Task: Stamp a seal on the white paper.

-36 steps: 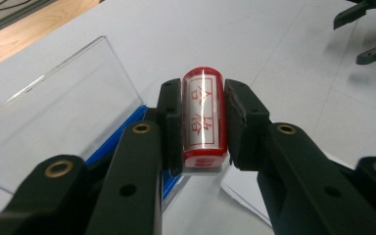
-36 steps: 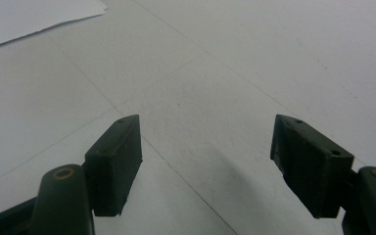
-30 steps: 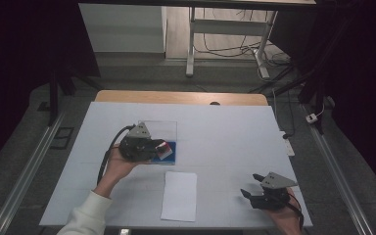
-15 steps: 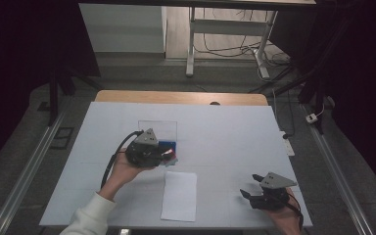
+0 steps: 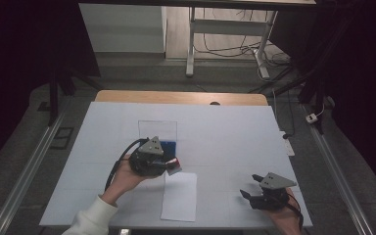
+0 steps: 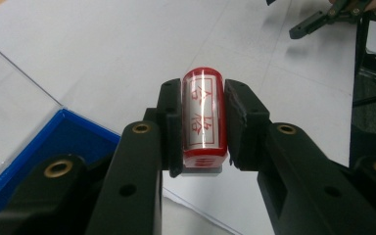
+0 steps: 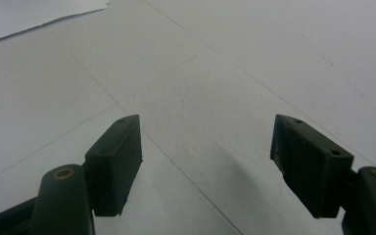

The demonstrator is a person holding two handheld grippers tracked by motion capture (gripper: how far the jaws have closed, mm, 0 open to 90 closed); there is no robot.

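- Your left gripper [image 6: 203,125] has its jaws pressed on the stamp [image 6: 204,115], one pad on each long side of the red and clear barrel.
- Between the pads the stamp lies lengthwise, its rounded end pointing away from you and its grey base [image 6: 201,170] at the near end, just behind the pads.
- Red characters show through the clear face on top of the stamp.
- From above, the left gripper [image 5: 172,165] hangs over the top edge of the paper [image 5: 179,197], with the stamp's red end poking out to the right.
- Just behind it sits the blue tray [image 5: 168,146] under a clear sheet [image 5: 157,129]; in the left gripper view the tray's corner [image 6: 54,134] is at your lower left.
- Your right gripper [image 7: 205,161] has its jaws spread wide with bare table [image 7: 215,73] between them.
- From above, it [image 5: 248,188] rests at the table's near right, well apart from the stamp and the paper.
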